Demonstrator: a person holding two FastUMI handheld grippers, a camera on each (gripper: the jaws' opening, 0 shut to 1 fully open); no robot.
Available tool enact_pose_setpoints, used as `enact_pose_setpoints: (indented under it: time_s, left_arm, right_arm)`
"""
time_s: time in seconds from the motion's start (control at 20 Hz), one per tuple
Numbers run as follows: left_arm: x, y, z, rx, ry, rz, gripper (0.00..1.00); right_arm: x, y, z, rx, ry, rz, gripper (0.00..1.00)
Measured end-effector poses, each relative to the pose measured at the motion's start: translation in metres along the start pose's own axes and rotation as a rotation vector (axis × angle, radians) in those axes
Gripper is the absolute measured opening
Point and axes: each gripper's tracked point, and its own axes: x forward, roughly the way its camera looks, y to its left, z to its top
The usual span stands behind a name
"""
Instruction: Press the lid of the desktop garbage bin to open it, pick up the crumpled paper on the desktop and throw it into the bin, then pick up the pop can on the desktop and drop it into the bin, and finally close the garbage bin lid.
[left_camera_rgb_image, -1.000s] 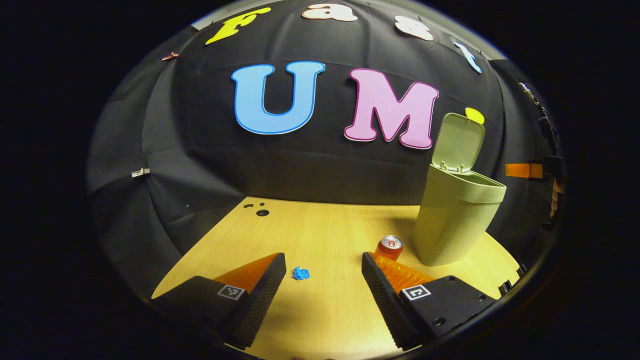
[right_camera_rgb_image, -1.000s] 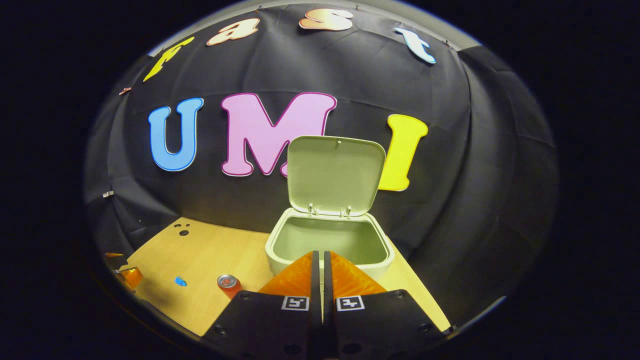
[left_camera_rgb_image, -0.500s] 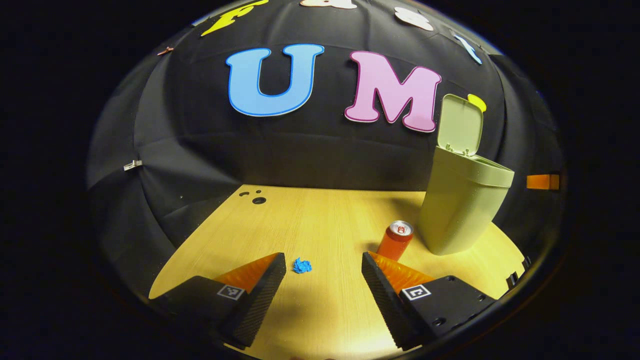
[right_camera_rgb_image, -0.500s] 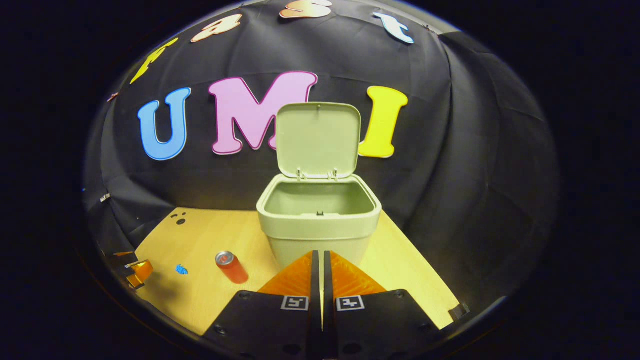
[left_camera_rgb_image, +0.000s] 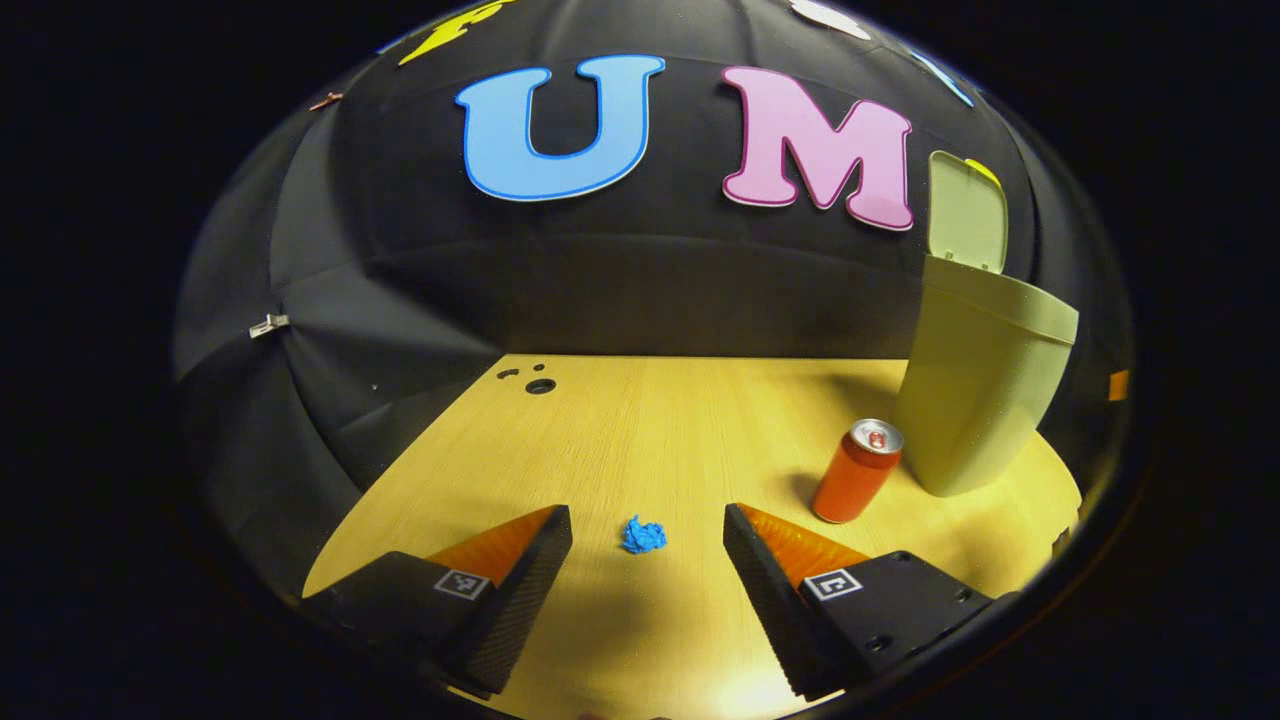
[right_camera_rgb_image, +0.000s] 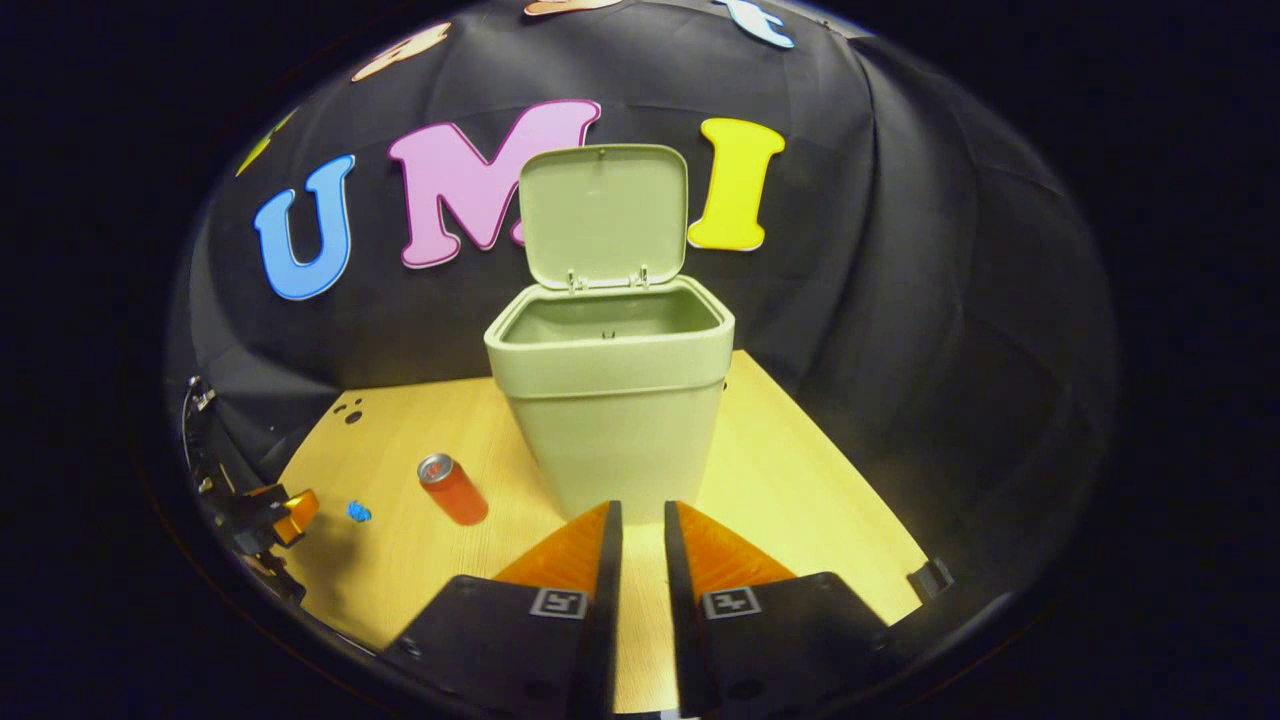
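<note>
The left gripper (left_camera_rgb_image: 648, 530) is held wide apart above the desktop (left_camera_rgb_image: 640, 430), with the crumpled paper (left_camera_rgb_image: 643, 535) lying between its fingers, untouched. The pop can (left_camera_rgb_image: 856, 484) stands upright just beside the garbage bin (right_camera_rgb_image: 612, 400), whose lid (right_camera_rgb_image: 603, 215) is raised. The right gripper (right_camera_rgb_image: 642, 520) is seen parted by a narrow gap, gripping nothing, facing the bin unobstructed.

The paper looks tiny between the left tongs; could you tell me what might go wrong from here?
1. The paper is small and lies flat on the table, so the open left tongs may scrape the wood or close past it.
2. The can stands upright just right of the tongs; a sideways drift might tip it toward the bin.
</note>
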Motion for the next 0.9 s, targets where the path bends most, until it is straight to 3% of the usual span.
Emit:
enact_pose_setpoints:
  time_s: [0.05, 0.15, 0.25, 0.5, 0.9]
  left_arm:
    - [0.008, 0.001, -0.003, -0.004, 0.010, 0.000, 0.98]
    - [0.024, 0.003, -0.010, -0.003, 0.033, -0.002, 0.98]
    - [0.041, 0.006, -0.013, 0.035, 0.034, 0.001, 0.98]
    - [0.076, -0.001, -0.035, 0.037, 0.104, -0.035, 0.98]
    - [0.110, -0.002, -0.073, -0.030, 0.203, -0.011, 0.98]
  right_arm:
    - [-0.001, 0.004, -0.006, -0.003, 0.015, 0.013, 0.33]
    - [-0.003, 0.006, -0.018, -0.014, 0.041, 0.012, 0.60]
    - [-0.004, 0.005, -0.033, -0.045, 0.065, -0.011, 0.97]
    - [-0.010, 0.014, -0.050, -0.075, 0.116, 0.001, 0.98]
    - [-0.010, 0.011, -0.070, -0.075, 0.177, 0.003, 0.98]
